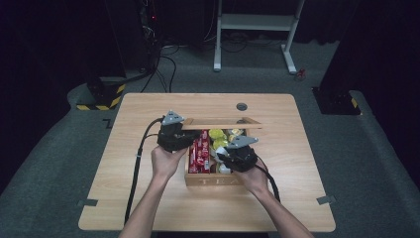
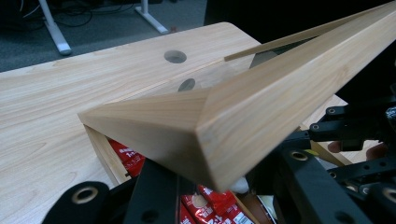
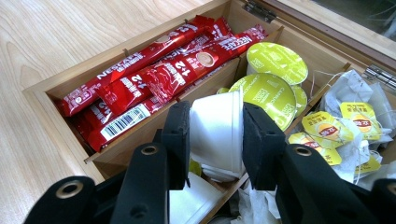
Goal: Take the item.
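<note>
We see one wooden tea box (image 1: 214,179) near the middle of the table (image 1: 148,198), its hinged lid (image 2: 261,100) lifted. The left gripper (image 1: 172,135) pinches the lid's corner and holds it up at a tilt above the box. The right gripper (image 3: 215,140) has its two jaws pressed against one white cup (image 3: 217,133), which stands tilted over the middle compartment. We count three compartments in the box. The left one holds red coffee sticks (image 3: 154,77); we can make out at least five, though the pile hides some. The middle one shows three green-lidded pods (image 3: 276,61) beyond the cup, and more white cups below it. The right one holds tea bags with yellow tags (image 3: 359,116); we count about five tags. Two round holes (image 2: 175,56) mark the tabletop beyond the lid.
</note>
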Motion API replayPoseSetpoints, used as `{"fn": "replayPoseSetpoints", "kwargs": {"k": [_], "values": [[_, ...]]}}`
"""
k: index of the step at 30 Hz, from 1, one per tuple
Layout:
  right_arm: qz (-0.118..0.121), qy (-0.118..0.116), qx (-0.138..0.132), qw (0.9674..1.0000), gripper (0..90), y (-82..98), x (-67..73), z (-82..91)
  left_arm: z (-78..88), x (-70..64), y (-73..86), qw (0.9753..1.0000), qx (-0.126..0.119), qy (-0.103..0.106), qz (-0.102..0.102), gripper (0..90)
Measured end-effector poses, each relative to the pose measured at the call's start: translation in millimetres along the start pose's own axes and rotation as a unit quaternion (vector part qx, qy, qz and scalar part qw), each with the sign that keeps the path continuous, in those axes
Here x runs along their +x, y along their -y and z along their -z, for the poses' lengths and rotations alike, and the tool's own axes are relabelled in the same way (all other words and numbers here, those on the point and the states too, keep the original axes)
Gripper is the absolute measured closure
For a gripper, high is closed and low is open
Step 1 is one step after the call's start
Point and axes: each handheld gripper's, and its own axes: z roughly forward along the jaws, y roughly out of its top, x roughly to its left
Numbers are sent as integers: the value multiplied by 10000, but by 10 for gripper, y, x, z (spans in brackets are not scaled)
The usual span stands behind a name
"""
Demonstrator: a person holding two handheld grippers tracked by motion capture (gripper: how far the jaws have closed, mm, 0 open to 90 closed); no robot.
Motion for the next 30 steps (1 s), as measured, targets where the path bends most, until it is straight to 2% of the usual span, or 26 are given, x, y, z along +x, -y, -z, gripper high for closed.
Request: {"fn": "replayPoseSetpoints", "kwargs": {"k": [20, 30], "values": [[-151, -13, -207, 9997, 654, 11, -42, 208, -1, -1, -2, 10000, -5, 3, 34, 699], [-250, 4, -319, 9992, 655, 46, -113, 361, -2, -3, -4, 10000, -7, 2, 49, 699]]}}
